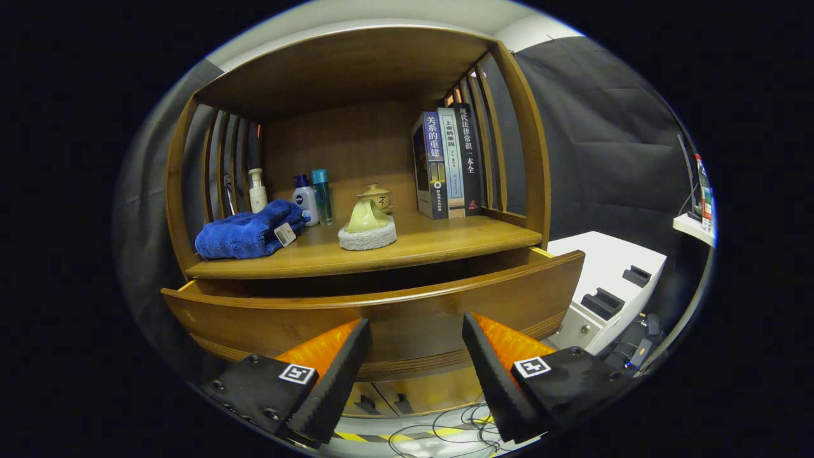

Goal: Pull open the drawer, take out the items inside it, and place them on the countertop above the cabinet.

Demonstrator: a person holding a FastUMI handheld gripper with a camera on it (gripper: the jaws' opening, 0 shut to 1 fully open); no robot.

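The gripper holds its fingers spread and empty just before the wooden drawer, which stands partly pulled out under the countertop. Its inside is hidden, probably because the gripper sits too low.

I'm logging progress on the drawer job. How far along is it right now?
Done: the drawer looks pulled partly open, with a dark gap under the countertop. In hand: nothing; the gripper is open, its fingers apart just before the drawer front. Left: taking items out. The drawer's inside is hidden, and whether the blue towel or teapot came from it is unclear.
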